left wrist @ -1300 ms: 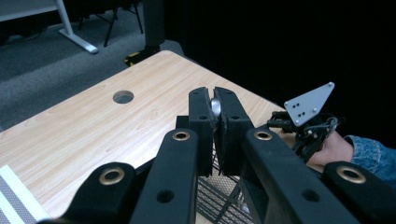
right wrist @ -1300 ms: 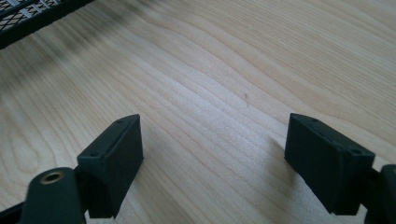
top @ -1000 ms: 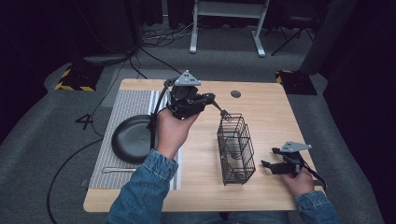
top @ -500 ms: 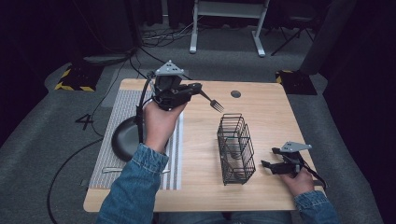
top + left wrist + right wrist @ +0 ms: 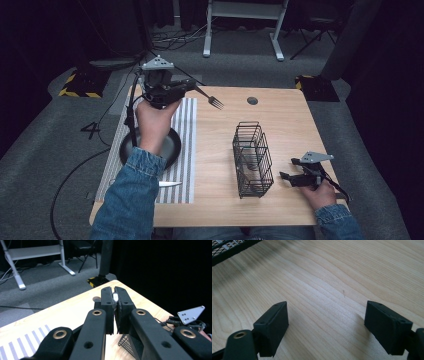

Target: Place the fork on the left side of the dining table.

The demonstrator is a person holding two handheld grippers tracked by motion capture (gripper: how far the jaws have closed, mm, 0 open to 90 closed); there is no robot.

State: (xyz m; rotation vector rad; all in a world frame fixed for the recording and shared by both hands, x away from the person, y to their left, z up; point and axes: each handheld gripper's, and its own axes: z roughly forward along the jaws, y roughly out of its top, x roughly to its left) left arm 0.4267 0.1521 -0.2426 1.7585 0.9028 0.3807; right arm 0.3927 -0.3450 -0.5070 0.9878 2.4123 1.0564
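The left gripper (image 5: 192,90) has its jaws clamped tight on the handle of a fork (image 5: 212,100), held up in the air above the far left part of the worktop (image 5: 290,120). In the high view the fork sticks out sideways from the jaws toward the right, tines at the free end, over the edge of the striped mat (image 5: 187,130). In the left gripper view the left gripper (image 5: 114,293) shows its two black pads (image 5: 107,298) pressed nearly together, with a thin sliver of the pale metal fork (image 5: 115,297) caught between them.

The right gripper (image 5: 286,170) rests low at the near right corner of the worktop, in the person's right hand (image 5: 320,192), jaws spread wide with nothing between them. In the right gripper view the right gripper (image 5: 325,322) has only bare wood grain between its pads (image 5: 274,320).

Between the two grippers stands a black wire basket (image 5: 252,160), well apart from the fork. A dark round pan (image 5: 172,145) sits on the striped mat under the left forearm, and a knife (image 5: 170,184) lies at the mat's near end.

No brand, label or writing can be read on the grippers or the things on the worktop; a pale figure that looks like a 4 is marked on the floor (image 5: 92,131) to the left
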